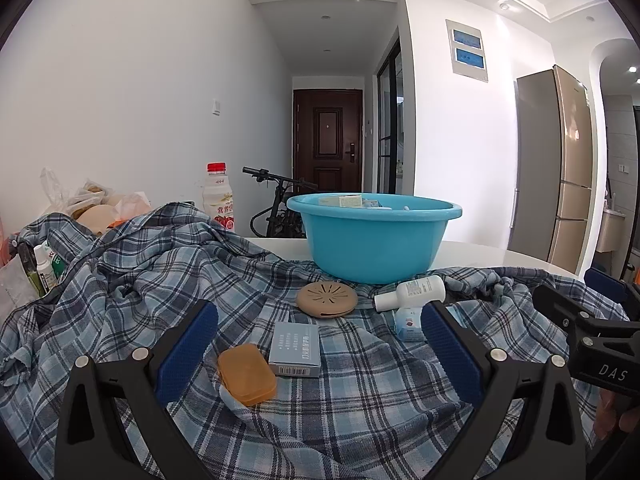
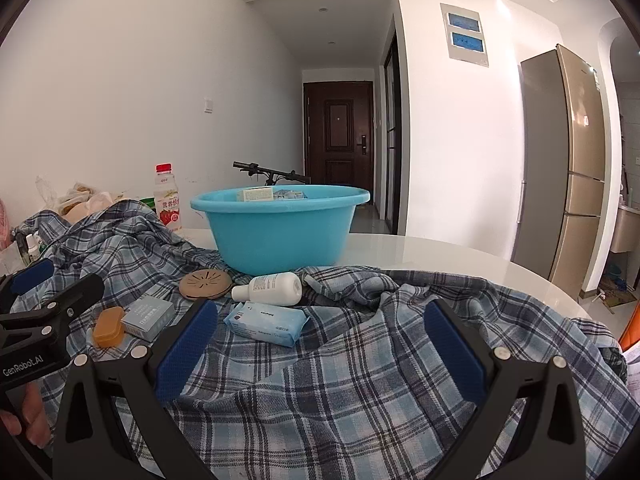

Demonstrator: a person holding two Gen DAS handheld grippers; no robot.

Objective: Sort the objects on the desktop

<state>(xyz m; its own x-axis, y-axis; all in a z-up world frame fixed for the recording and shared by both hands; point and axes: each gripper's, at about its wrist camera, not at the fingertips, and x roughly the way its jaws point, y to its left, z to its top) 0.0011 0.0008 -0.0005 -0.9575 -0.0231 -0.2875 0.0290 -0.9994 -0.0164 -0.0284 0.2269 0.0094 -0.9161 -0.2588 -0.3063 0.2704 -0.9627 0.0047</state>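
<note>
Orange translucent soap case (image 1: 247, 374), lid closed

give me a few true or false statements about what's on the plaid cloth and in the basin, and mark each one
1. The white bottle lies on its side in front of the blue basin. True.
2. The basin is empty. False: boxes show above its rim.
3. The left gripper is shut on the orange case. False: its fingers stand wide apart, and the case lies free on the plaid cloth.
4. The grey box lies beside the orange case. True.
5. The tissue pack is inside the basin. False: it lies on the cloth, nearer than the bottle.
6. The right gripper is open and holds nothing. True.
</note>
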